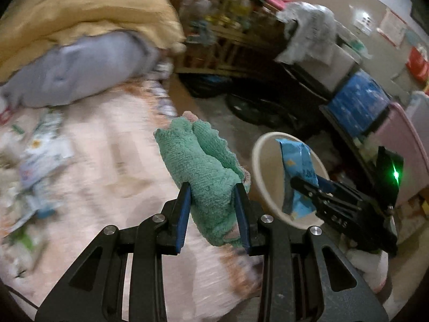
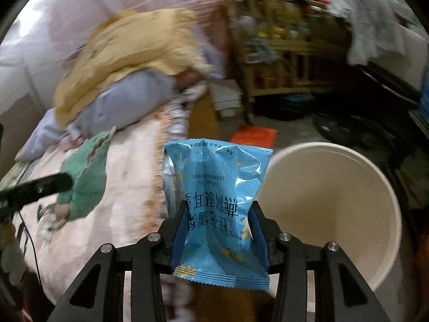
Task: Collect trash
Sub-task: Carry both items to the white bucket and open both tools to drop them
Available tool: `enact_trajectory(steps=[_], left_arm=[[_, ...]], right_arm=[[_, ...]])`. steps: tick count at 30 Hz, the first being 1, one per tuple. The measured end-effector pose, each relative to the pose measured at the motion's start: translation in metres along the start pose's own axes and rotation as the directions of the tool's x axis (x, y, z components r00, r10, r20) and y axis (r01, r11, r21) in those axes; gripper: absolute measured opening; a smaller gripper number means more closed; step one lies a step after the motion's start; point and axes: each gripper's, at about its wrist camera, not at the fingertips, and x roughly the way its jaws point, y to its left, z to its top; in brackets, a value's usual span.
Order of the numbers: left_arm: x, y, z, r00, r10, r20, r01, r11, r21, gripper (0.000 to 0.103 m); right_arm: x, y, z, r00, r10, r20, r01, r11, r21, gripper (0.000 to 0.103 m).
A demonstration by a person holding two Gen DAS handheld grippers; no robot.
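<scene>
Both grippers are loaded: the left gripper [image 1: 214, 209] is clamped on a green fuzzy cloth [image 1: 203, 166], and the right gripper [image 2: 218, 230] is clamped on a blue snack packet [image 2: 214, 190], its blue pads pressing the crinkled foil from either side.

Under and behind them spreads the bed [image 1: 115, 161], its pink patterned cover strewn at the left with what look like more wrappers, too blurred to name. A yellow blanket [image 2: 128, 53] and a grey pillow [image 2: 126, 102] are heaped at its far end.

Beside the bed on the floor stands the cream bin [image 2: 348, 166], its mouth open. The packet hangs just beside its near rim — in the left wrist view it overlaps the opening, though whether it is truly above the mouth I cannot tell.

The risks, as I judge them: let go of the packet now and it may catch the rim and slide to the floor, since light foil drifts. The cloth is held near one end, so its free end could sag out — and it may not be trash at all.
</scene>
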Motion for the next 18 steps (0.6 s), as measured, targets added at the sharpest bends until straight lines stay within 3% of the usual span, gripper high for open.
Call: enact_trajectory(steps=[8,12,14,18], left_arm=[[0.064,-0.061,0.016,0.991,-0.121,-0.060,0.124,0.991,0.055,0.030],[0.090,-0.081,0.017,0.978,-0.190,-0.086,0.195,0.979,0.058,0.036],[0.099,-0.082,0.016,0.969,-0.222,-0.107,0.228,0.972,0.054,0.036],[0.097,-0.074,0.014,0.975,-0.194,-0.113,0.200,0.978,0.050,0.036]], right_arm=[[-0.012,-0.082,0.005,0.992,-0.122,-0.003,0.121,0.977,0.176,0.044],[-0.009,-0.105,0.005,0.989,-0.147,0.009,0.139,0.957,0.254,0.051],[-0.008,-0.109,0.004,0.991,-0.136,0.014,0.127,0.951,0.283,0.067],[0.000,-0.099,0.005,0.994,-0.112,0.009,0.106,0.959,0.262,0.071]])
